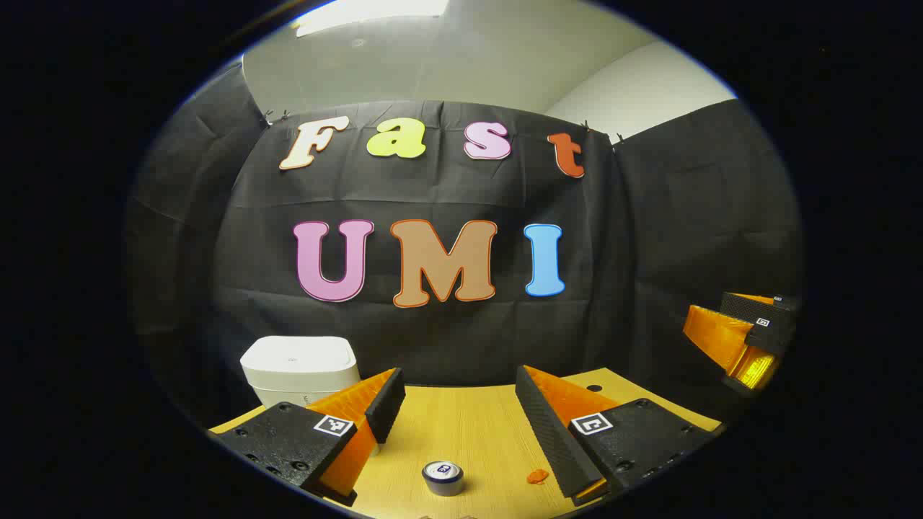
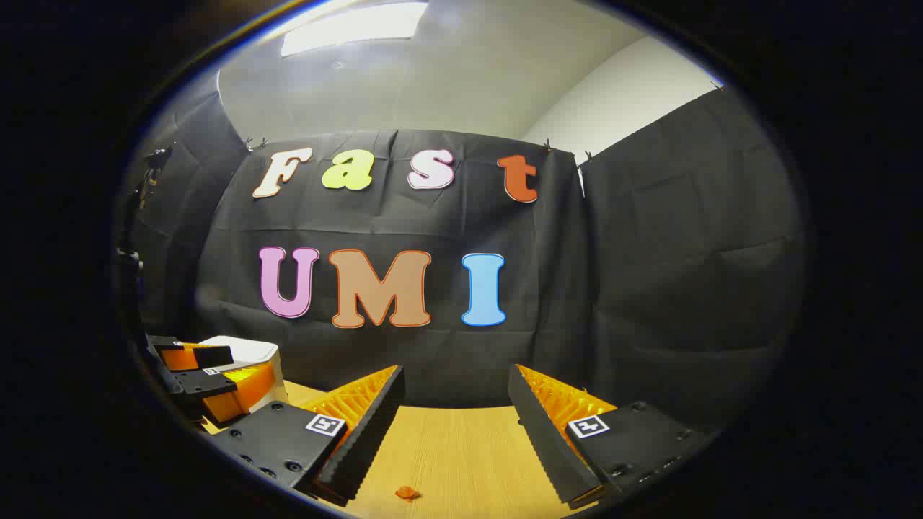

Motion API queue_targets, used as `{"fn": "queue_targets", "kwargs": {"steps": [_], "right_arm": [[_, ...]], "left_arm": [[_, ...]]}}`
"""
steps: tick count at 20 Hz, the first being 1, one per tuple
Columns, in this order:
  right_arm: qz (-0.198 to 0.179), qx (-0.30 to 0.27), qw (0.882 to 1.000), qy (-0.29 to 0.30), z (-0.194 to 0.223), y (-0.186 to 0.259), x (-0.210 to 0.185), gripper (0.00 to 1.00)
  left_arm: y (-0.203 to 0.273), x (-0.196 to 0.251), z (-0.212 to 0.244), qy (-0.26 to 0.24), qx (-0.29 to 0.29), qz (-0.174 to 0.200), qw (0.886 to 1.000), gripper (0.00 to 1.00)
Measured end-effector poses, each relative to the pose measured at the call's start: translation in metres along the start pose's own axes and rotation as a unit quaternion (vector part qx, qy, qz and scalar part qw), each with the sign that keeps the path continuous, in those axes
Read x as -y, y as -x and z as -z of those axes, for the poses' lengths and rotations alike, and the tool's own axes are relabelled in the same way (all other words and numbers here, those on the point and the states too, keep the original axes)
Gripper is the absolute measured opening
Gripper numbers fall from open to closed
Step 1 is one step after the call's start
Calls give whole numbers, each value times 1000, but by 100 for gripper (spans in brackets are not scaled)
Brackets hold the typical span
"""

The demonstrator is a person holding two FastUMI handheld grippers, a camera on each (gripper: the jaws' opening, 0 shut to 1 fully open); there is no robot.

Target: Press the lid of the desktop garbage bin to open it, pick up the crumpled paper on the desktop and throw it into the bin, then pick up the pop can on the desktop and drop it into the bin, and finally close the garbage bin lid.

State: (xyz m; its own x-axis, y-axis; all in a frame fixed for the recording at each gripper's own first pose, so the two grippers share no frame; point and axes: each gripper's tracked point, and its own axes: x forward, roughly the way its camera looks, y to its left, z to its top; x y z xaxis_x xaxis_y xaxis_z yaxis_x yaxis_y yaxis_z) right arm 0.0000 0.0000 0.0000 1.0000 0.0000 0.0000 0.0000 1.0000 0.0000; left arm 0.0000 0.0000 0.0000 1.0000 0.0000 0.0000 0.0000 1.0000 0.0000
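Table (image 1: 469,425): a pale wooden desktop, running from the near edge back to the black cloth wall.
Bin (image 1: 299,367): a white, rounded-square desktop bin at the far left of the table, against the cloth. Its lid lies flat and closed. In the right gripper view the bin (image 2: 249,353) sits partly behind the other gripper.
Left gripper (image 1: 454,404): held above the table, its two fingers spread wide with nothing between them. The bin lies beyond and to the left of its left finger.
Right gripper (image 2: 454,400): also spread wide and empty, hovering over bare table. From the left gripper view it appears far off at the right edge (image 1: 743,339).
Can (image 1: 443,477): a small pop can standing upright on the table, near the front edge, low between the left gripper's fingers.
Paper (image 1: 537,476): a small orange crumpled scrap on the table, just right of the can and apart from it; also at the bottom of the right gripper view (image 2: 407,493).
Step in hand: opening the lid appears to come first, since it is closed and both items rest on the table.
Doing it well: the left gripper looks nearest the bin. Judged from here, bring a fingertip over the lid, press straight down, then lift clear so the lid can rise.
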Motion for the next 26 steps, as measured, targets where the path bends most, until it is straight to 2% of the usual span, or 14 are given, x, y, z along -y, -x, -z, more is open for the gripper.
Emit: {"fn": "queue_targets", "kwargs": {"steps": [5, 10, 13, 17, 22, 26], "right_arm": [[-20, 10, 1000, 3, -6, 2, 5, 96], [-46, 11, 999, 0, -8, 3, 10, 96], [-36, 25, 999, 3, -18, 4, 15, 96], [-29, 37, 999, 5, -25, 3, 5, 96], [-23, 49, 998, 9, -29, 4, 5, 96], [-23, 38, 999, 1, -22, -1, 3, 96]], "left_arm": [[3, 7, -3, -5, 2, -13, 1000, 94], [0, 23, -6, 2, 6, -6, 1000, 93], [-3, 18, -18, 8, 25, -11, 1000, 94], [-7, 20, -29, -5, 42, 5, 999, 94], [-11, 23, -21, 4, 31, 13, 999, 94], [-11, 16, -22, -1, 33, 5, 999, 94]]}}
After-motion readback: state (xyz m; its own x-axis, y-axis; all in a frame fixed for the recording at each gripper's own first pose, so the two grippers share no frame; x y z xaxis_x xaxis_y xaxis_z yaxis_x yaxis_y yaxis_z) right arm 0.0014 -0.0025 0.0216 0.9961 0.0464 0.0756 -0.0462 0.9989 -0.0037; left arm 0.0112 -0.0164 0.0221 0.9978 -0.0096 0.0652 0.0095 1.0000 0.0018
